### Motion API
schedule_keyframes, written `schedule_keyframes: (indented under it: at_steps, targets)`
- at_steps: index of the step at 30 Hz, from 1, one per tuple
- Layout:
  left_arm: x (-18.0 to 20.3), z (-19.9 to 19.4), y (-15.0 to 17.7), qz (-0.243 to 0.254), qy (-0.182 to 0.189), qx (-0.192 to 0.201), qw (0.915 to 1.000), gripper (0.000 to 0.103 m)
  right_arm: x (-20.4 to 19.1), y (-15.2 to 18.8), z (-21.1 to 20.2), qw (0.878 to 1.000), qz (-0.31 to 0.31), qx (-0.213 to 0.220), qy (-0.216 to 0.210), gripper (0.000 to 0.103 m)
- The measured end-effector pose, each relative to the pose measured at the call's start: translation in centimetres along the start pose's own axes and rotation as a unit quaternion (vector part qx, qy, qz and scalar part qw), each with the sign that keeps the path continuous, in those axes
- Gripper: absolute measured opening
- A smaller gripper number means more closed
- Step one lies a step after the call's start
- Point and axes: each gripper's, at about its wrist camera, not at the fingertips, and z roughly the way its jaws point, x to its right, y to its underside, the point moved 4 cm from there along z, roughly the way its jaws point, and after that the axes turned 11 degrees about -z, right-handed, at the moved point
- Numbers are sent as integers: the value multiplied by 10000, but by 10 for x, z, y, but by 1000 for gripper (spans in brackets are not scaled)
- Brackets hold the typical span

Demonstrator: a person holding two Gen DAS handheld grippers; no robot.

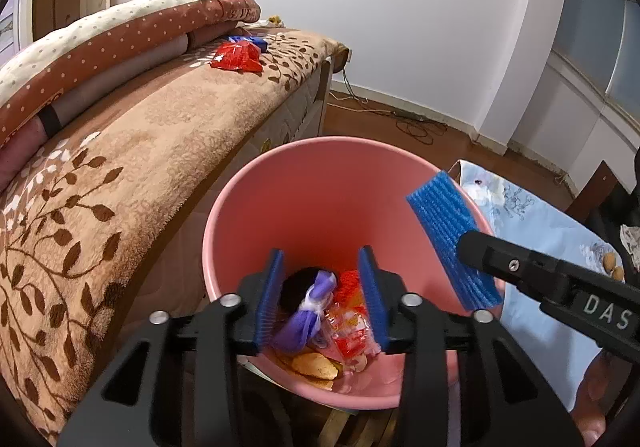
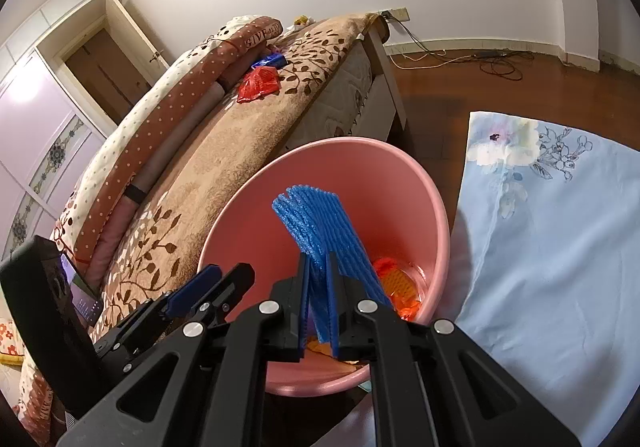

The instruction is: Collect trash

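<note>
Nearest to us, the left gripper (image 1: 322, 297) hangs over the pink bin (image 1: 304, 183), its blue-padded fingers (image 1: 270, 299) spread apart with nothing between them; the purple wrapper (image 1: 308, 311) seen through the gap lies loose in the bin with clear and red candy wrappers (image 1: 348, 331), a biscuit (image 1: 314, 365) and something dark. No earlier view is ours to compare. Our right gripper (image 2: 318, 303) also points down into the bin (image 2: 404, 183), its fingers (image 2: 304, 299) pinching a strip of blue foam netting (image 2: 316, 223) that stands up above the bin's mouth; from the left wrist view the same netting (image 1: 444, 223) crosses the bin's right rim. The bin stands on the wooden floor (image 2: 436, 87) just beside the bed (image 1: 168, 135), whose brown leaf-patterned blanket (image 2: 224, 167) runs along its left side. Well away on that blanket, near the folded dotted quilt (image 1: 100, 39), a red wrapper (image 1: 236, 57) and a blue wrapper (image 1: 250, 42) still lie uncollected. To the right of the bin lies a pale blue floral cloth (image 2: 560, 231), close against the rim. Cables (image 2: 496, 65) trail along the floor by the far wall.
</note>
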Motion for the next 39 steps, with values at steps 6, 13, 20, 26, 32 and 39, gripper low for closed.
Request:
schedule_keyframes:
  at_steps: [6,13,20,26,32,39]
  targets:
    - [0,-1,0,-3,3,1,10000,42,1,1,-1,10000,24,18,-2,10]
    - [2,-4,0,-12,23,20,10000,47,3,0,-9,9999,91,121,-18,27]
    - [10,-12,0,78,63,69,9999,50,5,2,-22,9998,23,217,27,28]
    - [18,-21,2,153,121,126,9997,50,6,8,-39,9992,-119,342,180,28]
    - [27,-30,4,230,158,144,9995,50,9,17,-56,9981,-237,452,354,39]
    - [35,-41,5,293,232,210,9991,50,4,27,-79,9929,-640,688,731,44]
